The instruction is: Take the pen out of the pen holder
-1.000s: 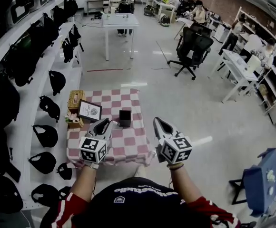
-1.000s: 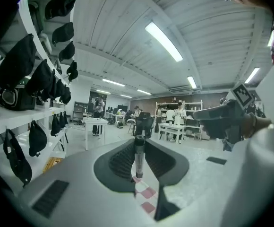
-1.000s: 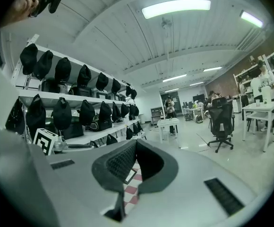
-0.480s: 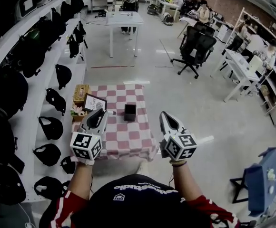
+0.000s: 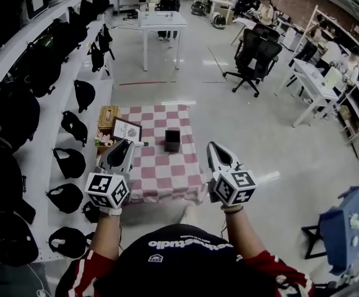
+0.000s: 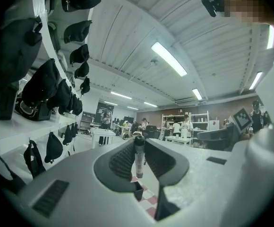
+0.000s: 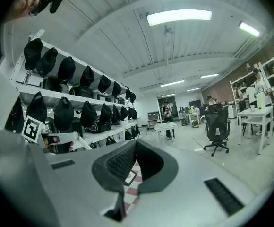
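Left tool (image 5: 124, 146): jaws closed on the pen (image 6: 139, 156), pinched across its barrel.
Right tool (image 5: 213, 146): jaws together, nothing between them.
Pen holder (image 5: 172, 140): at 2 o'clock from the left tool's tips, apart from the pen. We judge the pen is already out.
Surface (image 5: 167, 175): bare checks at 5 o'clock.
Our advice: firm grip, pen level, and a low set-down clear of the holder.

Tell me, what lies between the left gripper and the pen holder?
In the head view, only the pen that the left gripper holds, then bare checkered cloth up to the pen holder.
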Available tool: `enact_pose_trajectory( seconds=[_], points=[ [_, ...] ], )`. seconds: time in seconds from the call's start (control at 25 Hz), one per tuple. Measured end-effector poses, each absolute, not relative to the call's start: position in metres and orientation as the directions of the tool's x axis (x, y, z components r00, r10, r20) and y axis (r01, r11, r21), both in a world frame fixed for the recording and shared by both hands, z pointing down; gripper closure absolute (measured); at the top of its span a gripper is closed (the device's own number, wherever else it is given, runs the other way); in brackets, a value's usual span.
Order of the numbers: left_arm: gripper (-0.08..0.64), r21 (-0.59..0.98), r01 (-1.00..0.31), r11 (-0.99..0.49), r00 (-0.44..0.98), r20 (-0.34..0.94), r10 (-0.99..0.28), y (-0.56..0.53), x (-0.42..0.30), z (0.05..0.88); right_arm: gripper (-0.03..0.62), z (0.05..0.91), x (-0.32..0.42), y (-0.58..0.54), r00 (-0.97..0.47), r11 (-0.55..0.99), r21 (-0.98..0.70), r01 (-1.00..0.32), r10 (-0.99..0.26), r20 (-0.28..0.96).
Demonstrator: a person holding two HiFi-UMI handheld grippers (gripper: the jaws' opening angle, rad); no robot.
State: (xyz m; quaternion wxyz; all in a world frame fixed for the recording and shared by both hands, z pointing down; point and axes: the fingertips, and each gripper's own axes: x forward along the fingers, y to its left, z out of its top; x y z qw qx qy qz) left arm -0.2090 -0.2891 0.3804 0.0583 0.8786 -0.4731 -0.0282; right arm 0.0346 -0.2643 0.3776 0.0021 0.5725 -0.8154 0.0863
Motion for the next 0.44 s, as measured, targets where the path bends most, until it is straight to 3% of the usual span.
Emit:
enact_pose_trajectory(
  seconds=[0.44],
  points=[
    [0.491, 0.125, -0.828, -0.547, 0.551, -0.005, -0.835, -0.2821, -0.2130, 0.3859, 0.591, 0.3849, 0.0278, -0.2591, -0.340, 0.329, -0.102, -0.939, -0.933, 0.121]
  ],
)
